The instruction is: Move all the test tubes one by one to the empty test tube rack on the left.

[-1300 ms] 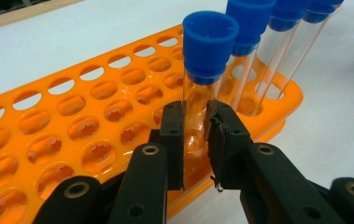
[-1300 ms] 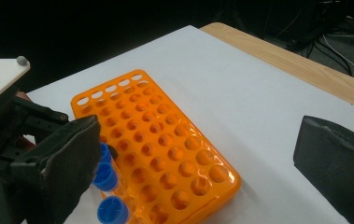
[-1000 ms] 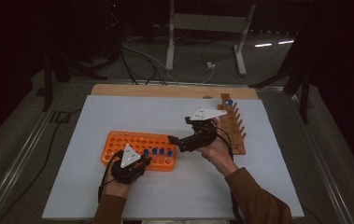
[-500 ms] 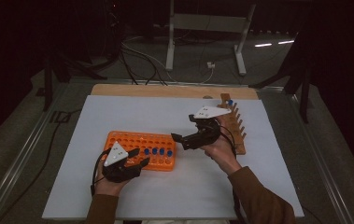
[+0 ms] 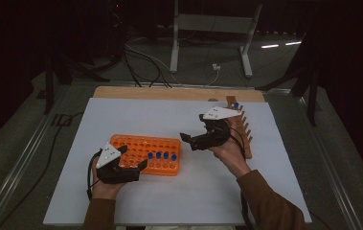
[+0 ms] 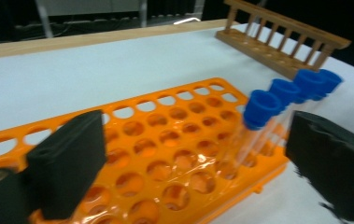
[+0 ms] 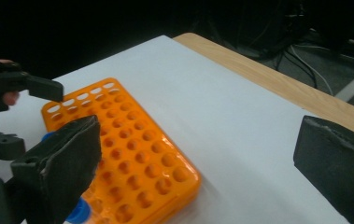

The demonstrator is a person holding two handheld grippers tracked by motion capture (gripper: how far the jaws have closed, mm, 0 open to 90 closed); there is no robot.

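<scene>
An orange tube rack lies on the white table top. Several clear tubes with blue caps stand in a row along its near right side. My left gripper sits at the rack's near edge, just left of the tubes. Its jaws have just been opening and stand wide. In the left gripper view the nearest capped tube rises beyond the pads, which do not touch it. My right gripper hovers right of the rack, open with nothing in it.
A wooden peg rack lies at the right of the table with one blue-capped tube at its far end. A wooden board borders the far edge. Cables and a metal stand's legs are on the floor beyond.
The left gripper's jaws have opened and the hand has drawn back a little to the left, away from the blue-capped tubes. The right gripper has hardly moved.
</scene>
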